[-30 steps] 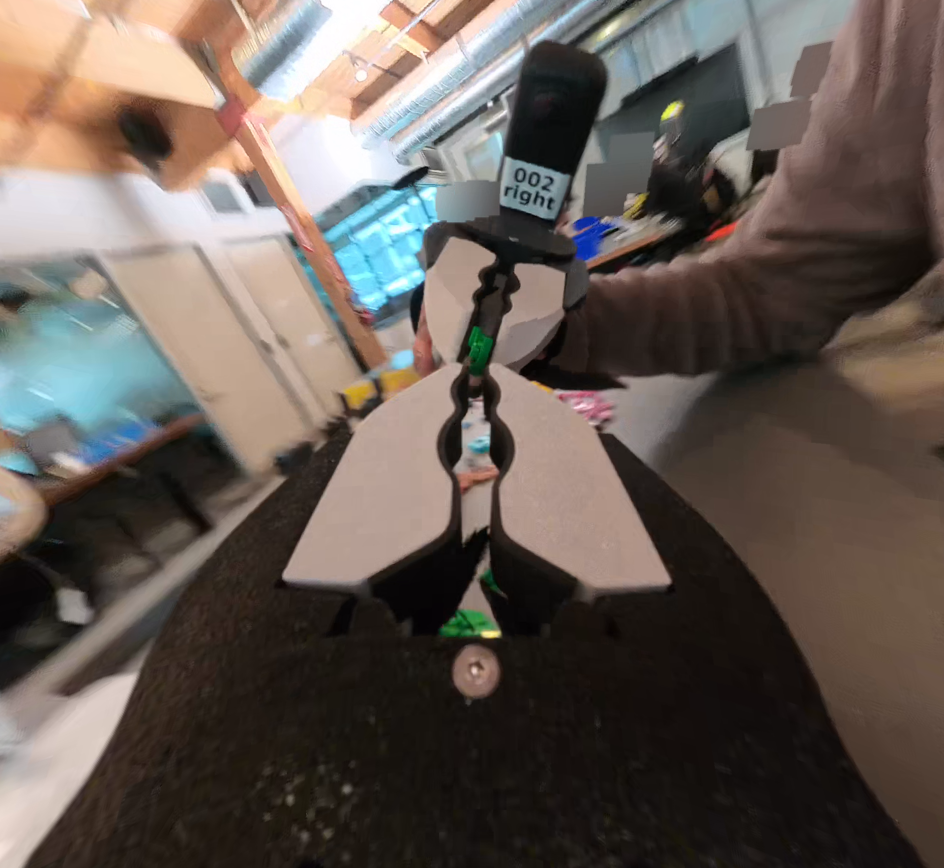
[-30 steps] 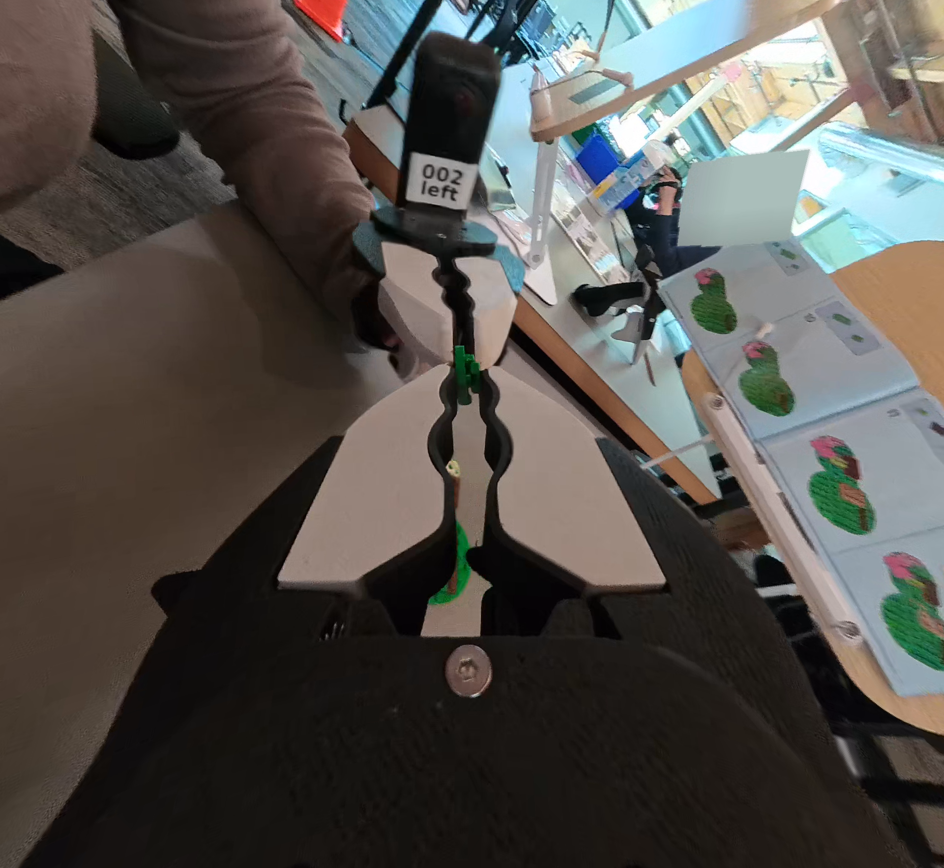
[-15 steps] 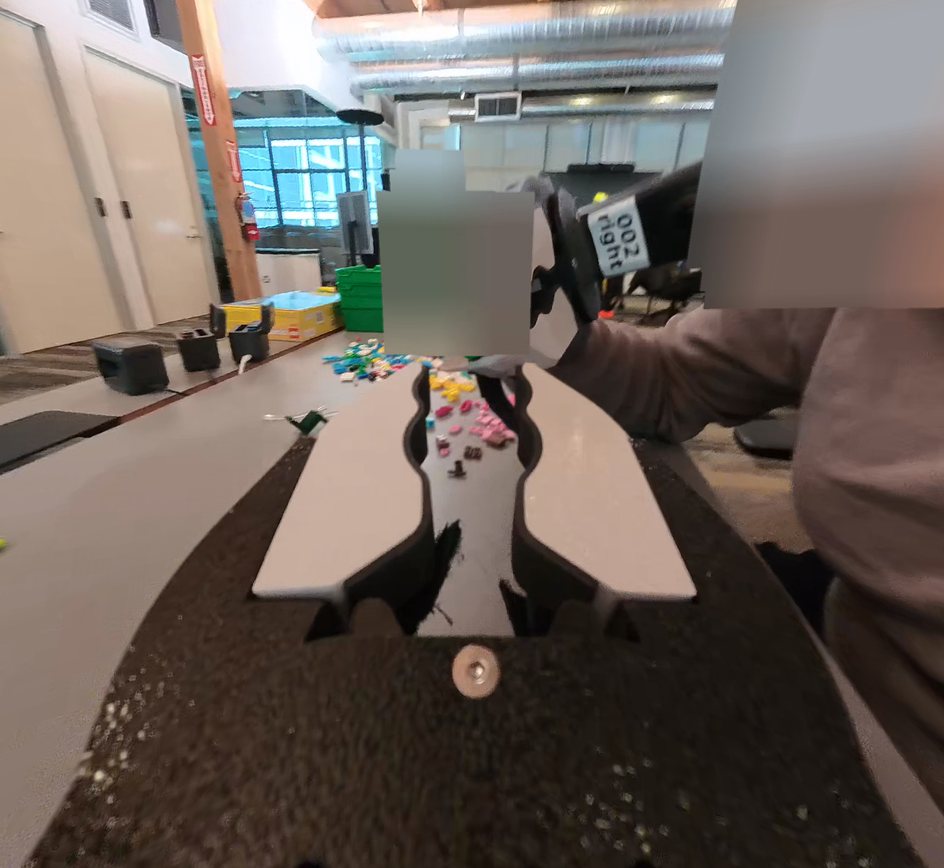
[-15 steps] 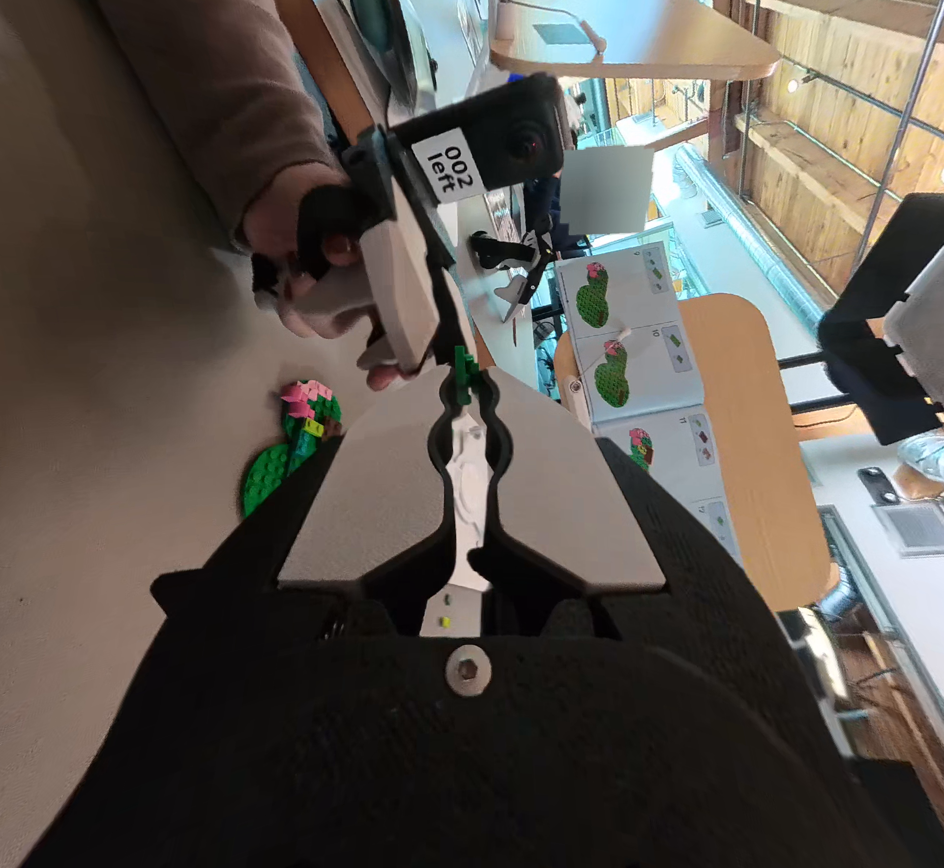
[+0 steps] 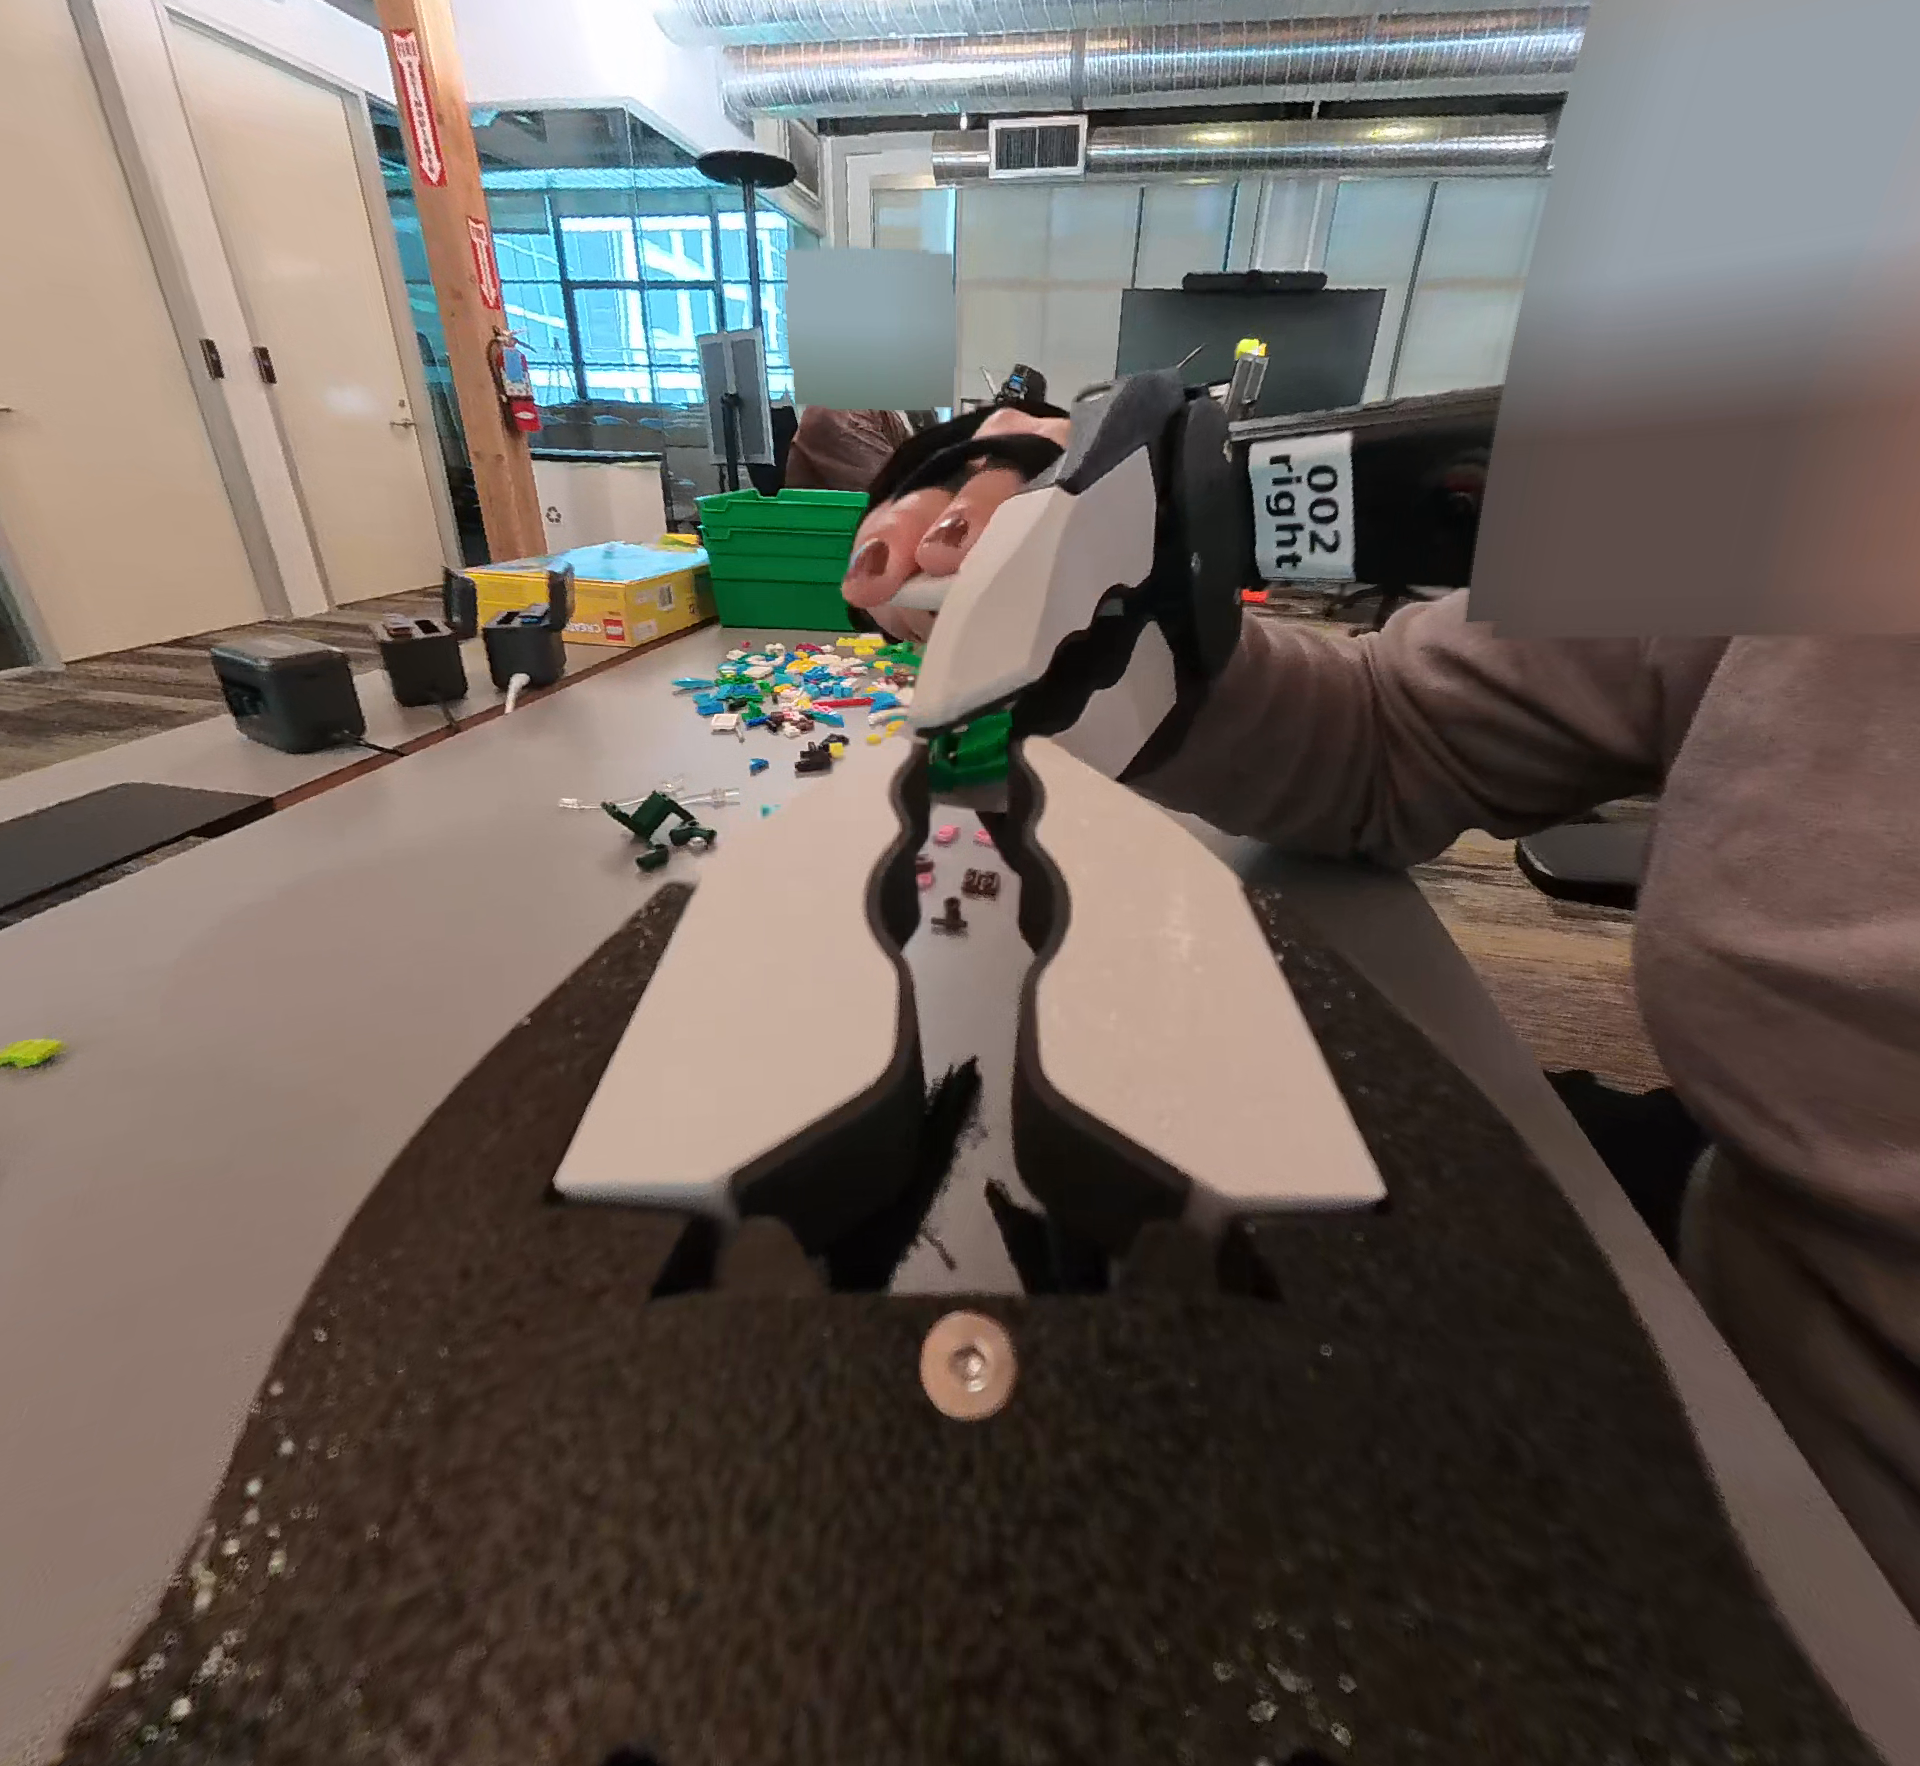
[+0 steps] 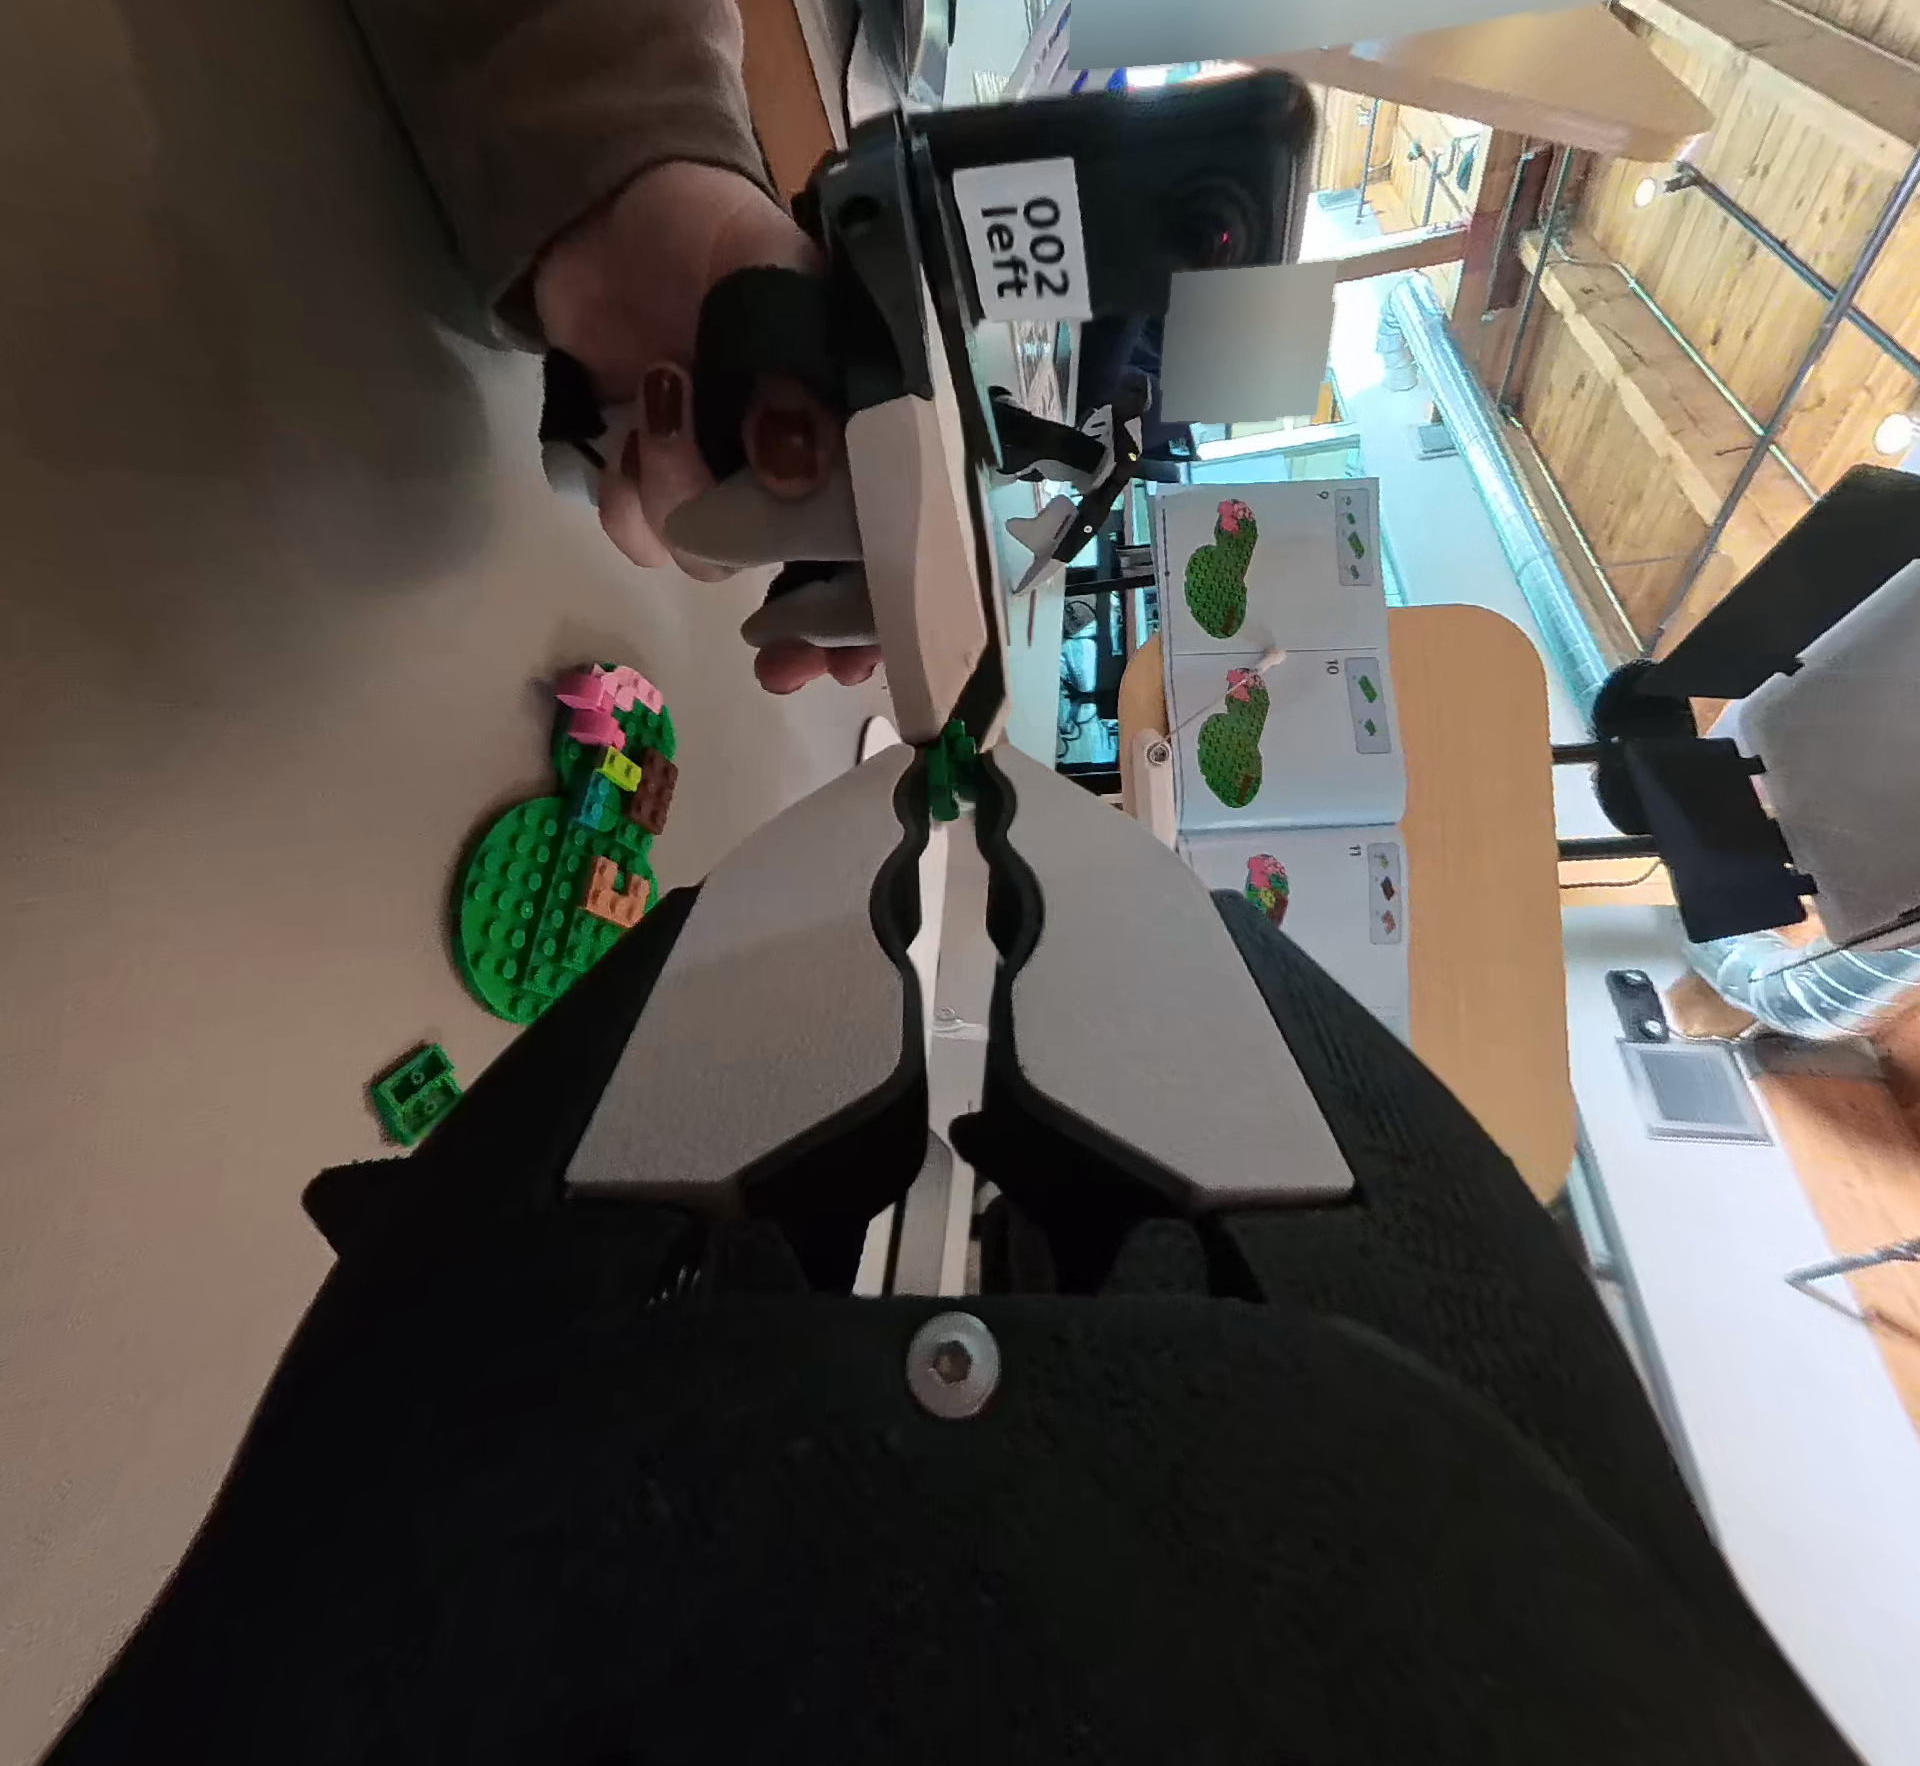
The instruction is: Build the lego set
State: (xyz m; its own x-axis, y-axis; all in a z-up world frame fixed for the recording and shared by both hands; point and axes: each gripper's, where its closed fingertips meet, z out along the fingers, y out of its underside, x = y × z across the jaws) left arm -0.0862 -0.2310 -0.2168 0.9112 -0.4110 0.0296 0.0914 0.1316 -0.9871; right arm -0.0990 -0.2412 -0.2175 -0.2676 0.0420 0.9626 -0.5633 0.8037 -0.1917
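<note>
Partly built: the green baseplate (image 6: 540,885) lies mid-tabletop with few bricks on, loose bricks (image 5: 810,677) remain, while left gripper (image 5: 961,766) and right gripper (image 6: 948,773) both pinch one green piece (image 6: 951,766)

A green brick (image 5: 966,755) sits against white fingers (image 5: 790,968); the studded baseplate (image 6: 520,906) is bright green with pink, brown and perhaps orange pieces, on a grey tabletop (image 5: 312,937).

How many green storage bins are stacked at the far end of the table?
3, as far as the left wrist view shows. The green bins sit nested in one stack beside the yellow box; the right gripper covers their right end, so more may be hidden.
</note>
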